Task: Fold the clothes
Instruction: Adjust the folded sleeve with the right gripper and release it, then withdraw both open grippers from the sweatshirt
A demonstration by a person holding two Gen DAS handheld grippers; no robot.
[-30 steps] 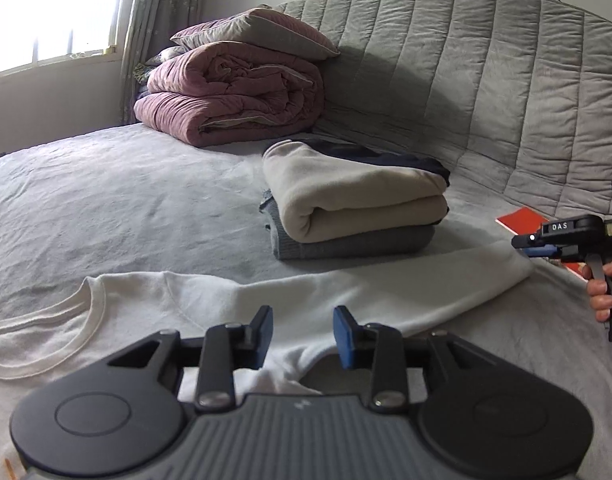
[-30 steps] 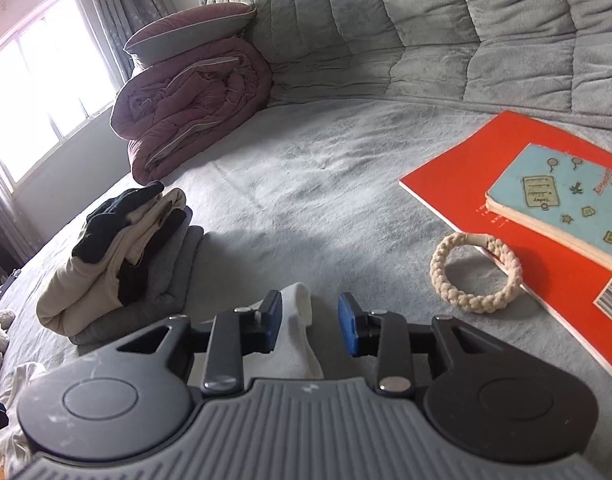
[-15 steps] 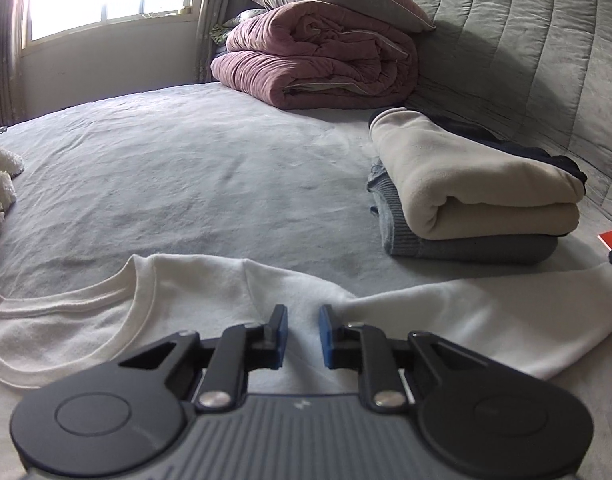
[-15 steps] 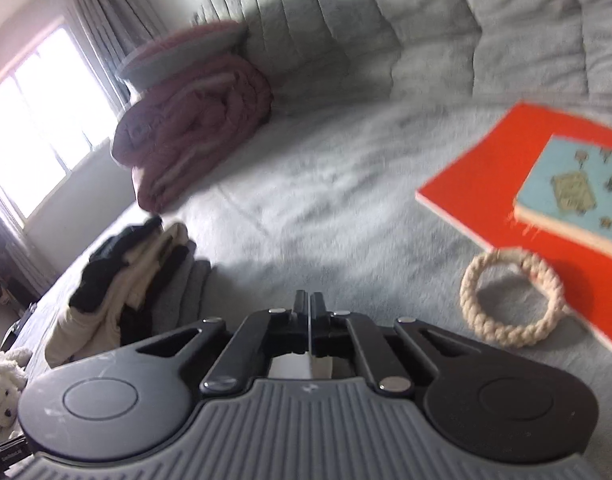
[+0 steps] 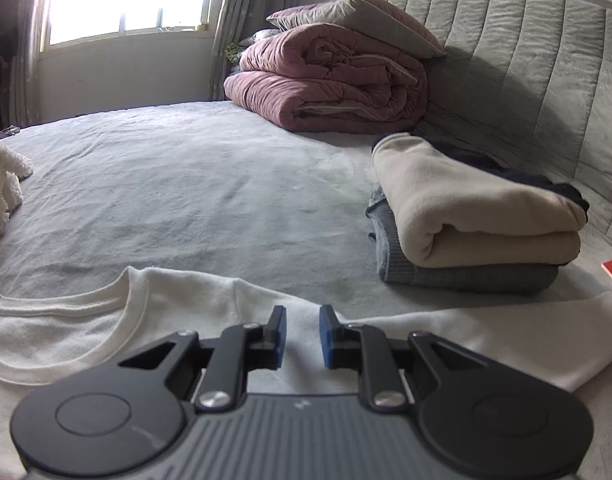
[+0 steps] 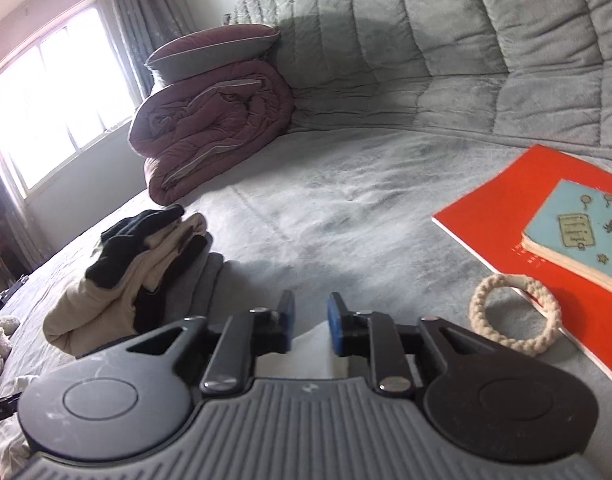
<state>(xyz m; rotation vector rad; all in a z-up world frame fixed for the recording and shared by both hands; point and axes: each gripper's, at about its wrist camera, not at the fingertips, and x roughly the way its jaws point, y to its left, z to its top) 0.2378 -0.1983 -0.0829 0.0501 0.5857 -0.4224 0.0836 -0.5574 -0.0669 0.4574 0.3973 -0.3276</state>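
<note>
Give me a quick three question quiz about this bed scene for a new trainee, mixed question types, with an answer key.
1. True or false: the white shirt lies spread flat on the bed.
2. What rests on the red book? A) rope ring B) blue booklet C) plush toy
3. Fill in: the cream garment sits on a folded ____ garment.

Key: 1 true. 2 B, the blue booklet; the rope ring lies beside the red book. 3 grey.
</note>
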